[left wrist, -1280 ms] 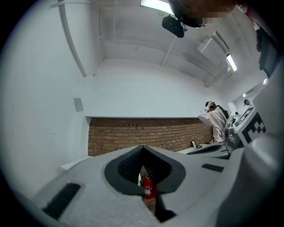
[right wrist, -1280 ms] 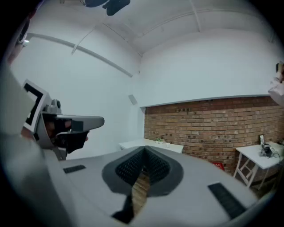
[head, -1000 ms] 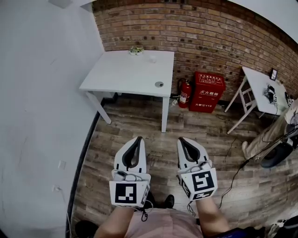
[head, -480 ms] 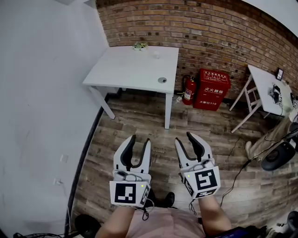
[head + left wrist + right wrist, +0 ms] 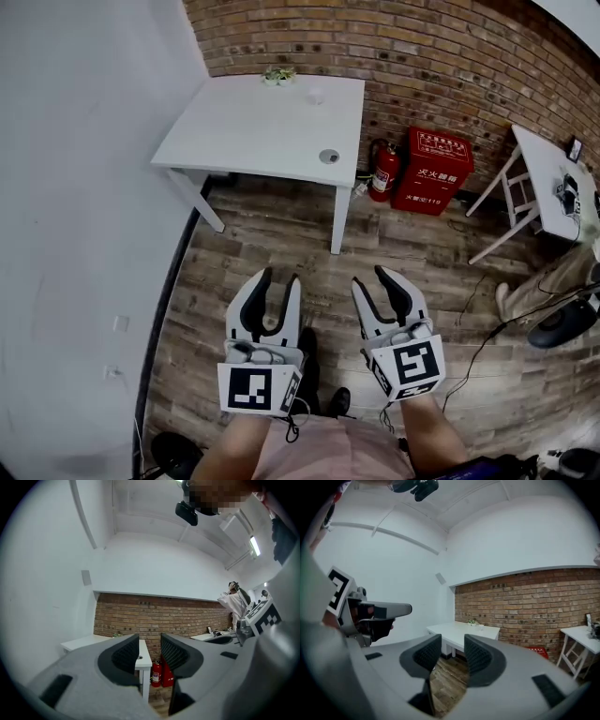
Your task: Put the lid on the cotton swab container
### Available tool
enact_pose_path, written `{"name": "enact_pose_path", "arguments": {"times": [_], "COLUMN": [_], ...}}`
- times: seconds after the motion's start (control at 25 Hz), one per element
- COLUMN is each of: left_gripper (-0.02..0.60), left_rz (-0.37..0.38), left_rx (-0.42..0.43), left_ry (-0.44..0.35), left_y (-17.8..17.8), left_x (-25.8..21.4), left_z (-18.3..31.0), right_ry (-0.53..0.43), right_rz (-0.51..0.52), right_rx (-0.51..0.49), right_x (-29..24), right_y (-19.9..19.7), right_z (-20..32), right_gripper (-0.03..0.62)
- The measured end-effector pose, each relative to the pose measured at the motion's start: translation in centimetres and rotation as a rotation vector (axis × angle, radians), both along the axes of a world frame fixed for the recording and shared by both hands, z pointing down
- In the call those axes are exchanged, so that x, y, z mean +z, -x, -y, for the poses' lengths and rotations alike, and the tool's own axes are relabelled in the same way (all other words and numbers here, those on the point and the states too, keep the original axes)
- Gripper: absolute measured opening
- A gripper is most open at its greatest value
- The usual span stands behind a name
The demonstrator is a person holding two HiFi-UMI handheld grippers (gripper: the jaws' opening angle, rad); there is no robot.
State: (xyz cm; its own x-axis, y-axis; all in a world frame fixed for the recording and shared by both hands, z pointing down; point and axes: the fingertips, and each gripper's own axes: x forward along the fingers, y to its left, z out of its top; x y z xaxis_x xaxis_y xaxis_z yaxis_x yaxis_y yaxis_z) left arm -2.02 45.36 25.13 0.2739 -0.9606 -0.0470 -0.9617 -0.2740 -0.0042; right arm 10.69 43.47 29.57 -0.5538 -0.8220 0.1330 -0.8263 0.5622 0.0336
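Note:
Far ahead on the white table (image 5: 253,131) lie a small round grey object (image 5: 328,156) near its right edge and a small pale container (image 5: 314,95) at the back; both are too small to identify. My left gripper (image 5: 279,277) and right gripper (image 5: 371,277) hover side by side over the wooden floor, well short of the table. Both are open with nothing between the fingers. Both sets of jaws have just been opening from shut, and the left has narrowed slightly since. The left gripper view shows the left gripper (image 5: 150,651) with the table's corner (image 5: 140,654) between its fingers. The right gripper (image 5: 453,653) likewise points at the table (image 5: 464,630).
A small plant (image 5: 278,75) sits at the table's back edge by the brick wall. A fire extinguisher (image 5: 382,173) and a red box (image 5: 433,169) stand right of the table. A second white table (image 5: 548,173), cables and a black round object (image 5: 562,323) are at the right.
Both grippers went from shut to open. The view shifted, and the table now sits slightly nearer and more to the left.

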Motion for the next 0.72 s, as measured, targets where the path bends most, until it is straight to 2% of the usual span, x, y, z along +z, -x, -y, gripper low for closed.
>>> {"name": "enact_pose_path", "arguments": {"times": [0.28,0.4,0.56,0.72], "left_gripper": [0.152,0.15,0.146,0.146], "left_rz": [-0.035,-0.018,-0.016,-0.015], "left_rx": [0.036,0.05,0.069,0.094], "left_ry": [0.012,-0.015,-0.043,-0.047], "left_y": [4.3,6.0,8.0,8.4], "left_x": [0.6,-0.5,-1.9,-2.4], "left_z": [11.5,15.8,20.3,23.5], "right_ry": [-0.015,-0.039,-0.079,-0.088], "right_rz": [-0.019,-0.028,-0.03,-0.033], "right_rx": [0.008,0.02,0.041,0.066], "right_x": [-0.5,-1.7,-3.4,-4.1], "right_y": [4.3,5.9,7.8,8.2], "right_z": [11.5,15.8,20.1,22.9], "right_gripper": [0.158,0.155,0.149,0.138]}}
